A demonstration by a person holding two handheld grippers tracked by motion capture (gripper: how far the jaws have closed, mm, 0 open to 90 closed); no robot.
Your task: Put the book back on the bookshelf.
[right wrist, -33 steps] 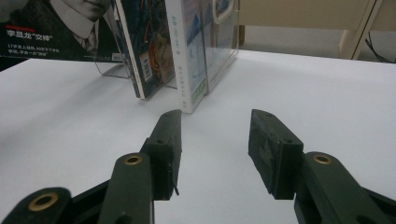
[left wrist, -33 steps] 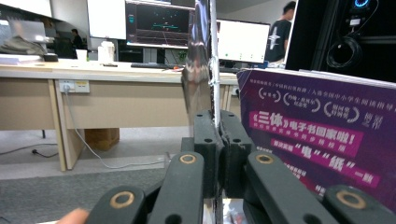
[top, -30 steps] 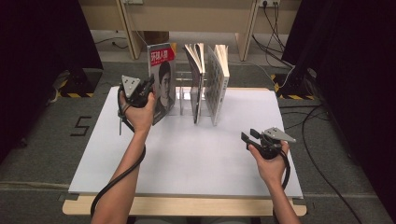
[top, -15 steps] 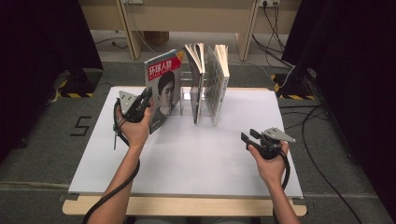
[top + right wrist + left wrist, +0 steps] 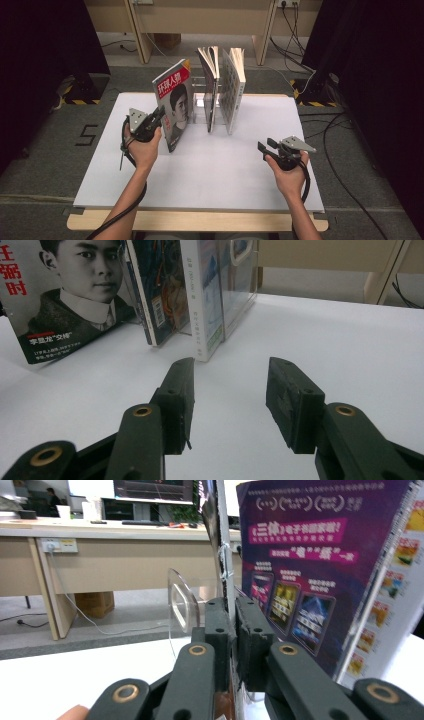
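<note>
The left gripper (image 5: 159,116) is clamped on the edge of the red-topped portrait-cover magazine (image 5: 174,102), which leans tilted on the white table (image 5: 210,165) beside the clear rack, while the right gripper (image 5: 261,147) rests well apart, jaws spread.

A lab or office test room: black curtains (image 5: 45,60) at nine and three o'clock, floor cables (image 5: 340,150), hazard-taped stand feet (image 5: 80,95), monitors (image 5: 150,490) on desks at twelve.
</note>
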